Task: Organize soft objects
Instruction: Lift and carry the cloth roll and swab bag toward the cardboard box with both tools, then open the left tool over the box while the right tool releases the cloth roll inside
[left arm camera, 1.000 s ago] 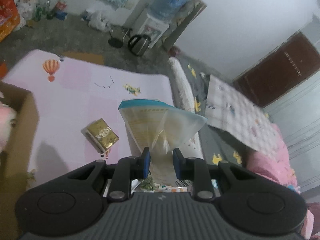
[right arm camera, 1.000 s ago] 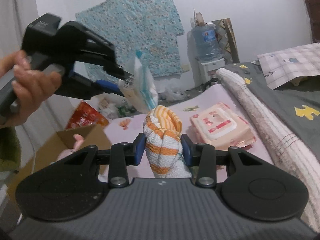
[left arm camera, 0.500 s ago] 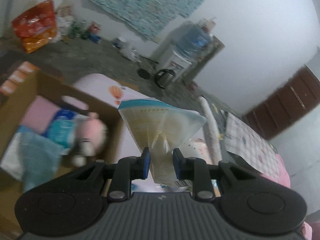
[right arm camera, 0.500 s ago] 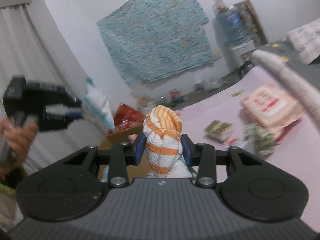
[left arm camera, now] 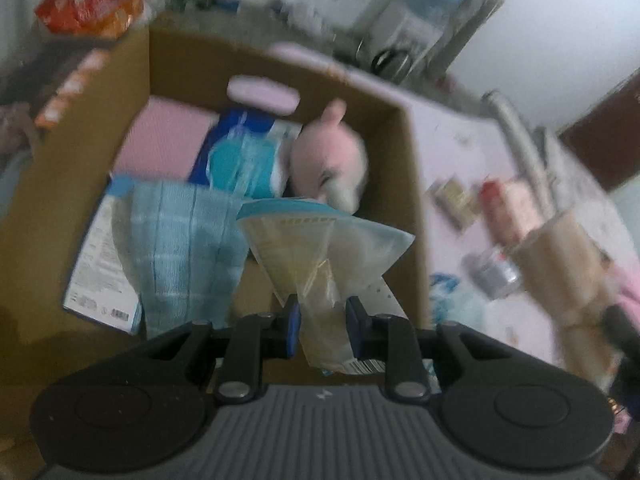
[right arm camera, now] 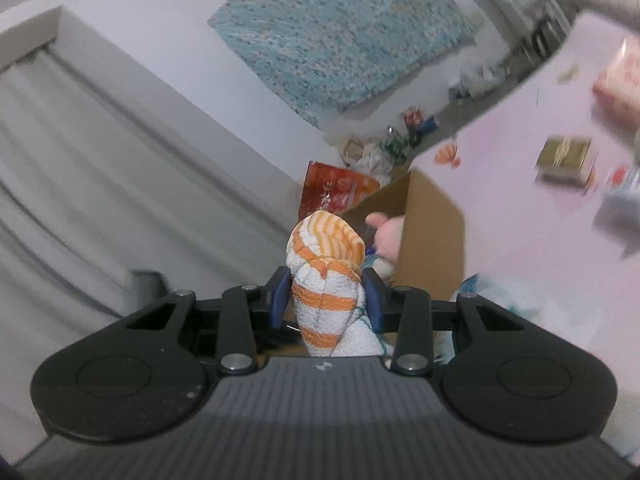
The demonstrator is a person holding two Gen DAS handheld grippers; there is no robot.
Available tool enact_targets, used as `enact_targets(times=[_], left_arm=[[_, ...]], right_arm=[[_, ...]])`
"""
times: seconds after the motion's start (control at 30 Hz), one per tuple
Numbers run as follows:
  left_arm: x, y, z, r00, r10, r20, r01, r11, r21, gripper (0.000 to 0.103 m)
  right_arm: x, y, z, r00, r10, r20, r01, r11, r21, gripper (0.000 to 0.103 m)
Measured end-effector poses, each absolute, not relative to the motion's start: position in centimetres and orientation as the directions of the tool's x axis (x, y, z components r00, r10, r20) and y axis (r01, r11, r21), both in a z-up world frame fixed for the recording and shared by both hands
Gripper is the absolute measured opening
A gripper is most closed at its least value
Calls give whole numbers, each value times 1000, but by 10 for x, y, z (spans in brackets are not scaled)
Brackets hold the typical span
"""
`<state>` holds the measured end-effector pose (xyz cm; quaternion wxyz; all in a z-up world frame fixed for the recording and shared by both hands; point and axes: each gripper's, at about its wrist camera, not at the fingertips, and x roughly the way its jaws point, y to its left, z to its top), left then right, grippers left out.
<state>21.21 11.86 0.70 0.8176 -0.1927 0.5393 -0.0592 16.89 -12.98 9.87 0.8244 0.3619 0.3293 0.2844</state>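
Note:
My left gripper [left arm camera: 322,326] is shut on a soft plastic pack with a blue top edge [left arm camera: 320,248], held above the open cardboard box [left arm camera: 414,200]. Inside the box lie a pink plush toy [left arm camera: 330,164], a light blue towel [left arm camera: 184,240], a blue-and-teal pack [left arm camera: 244,152] and a pink cloth [left arm camera: 164,140]. My right gripper [right arm camera: 326,300] is shut on a rolled orange-and-white striped towel [right arm camera: 326,276]. Beyond that towel stands the same cardboard box [right arm camera: 432,240], with the pink plush toy [right arm camera: 386,234] peeking over its edge.
A pink mat [left arm camera: 448,140] lies right of the box, strewn with blurred packs and a small gold box [right arm camera: 566,158]. An orange snack bag [left arm camera: 90,0] sits behind the box. A patterned teal cloth [right arm camera: 340,32] hangs on the wall, and grey curtains [right arm camera: 100,180] fill the left.
The left gripper swung from over the mat to above the open box, still holding the pack. The right gripper rolled and turned toward the box with the striped towel in it.

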Motion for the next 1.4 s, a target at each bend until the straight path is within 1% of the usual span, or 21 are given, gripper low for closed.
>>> enact_targets(times=[0.1,0.23,0.37,0.47,0.6,0.7,0.73,0.77,0.8,0.87,1.03,1.13,1.2,1.33,1.4], left_arm=[[223,118,-13,376,-286,-881,-87,936,-341,25],[233,110,-28,337,-255,-906,22,964,-263,25],[234,104,-25,324,-246,-913,102,969,-225,26],[236,95,-19,305,-212,-928,144,974,-174,25],[240,97,-17,245,-207,-947,175,970,-166,26],[243,100,-16,239,-171,-956,161,978,-134,27],[243,101,-18,242,-176,-954,149,979,-143,27],[246,103,-22,246,-201,-948,134,976,-172,32],[247,106,-24,254,-233,-939,113,971,-210,41],[250,111,-32,276,-289,-917,75,957,-279,50],[253,123,-34,296,-350,-889,-7,930,-368,50],[248,129,-21,344,-328,-880,-20,934,-356,46],[247,134,-16,357,-330,-874,-50,927,-370,43],[236,146,-3,403,-345,-847,-103,903,-417,44],[227,152,7,436,-348,-830,-114,893,-435,48]], right_arm=[[178,-108,86,607,713,-350,-179,552,815,37],[192,-90,67,602,705,-376,-107,538,836,37],[202,-70,50,597,692,-406,-57,541,839,37],[207,-59,42,594,687,-418,-41,544,838,37],[205,-52,39,595,684,-422,-37,548,835,38],[205,-52,40,601,680,-421,-48,556,830,38],[201,-56,40,606,676,-419,-51,559,828,39],[200,-56,41,609,675,-417,-52,559,828,39],[200,-57,41,611,674,-415,-52,558,828,39],[198,-64,42,615,671,-414,-47,555,830,39],[191,-76,49,626,663,-411,-53,562,825,39],[189,-80,54,636,660,-400,-59,558,828,39],[188,-82,55,644,661,-386,-62,548,834,39],[187,-80,61,641,667,-379,-83,551,830,39],[187,-77,62,633,672,-384,-92,558,825,39]])
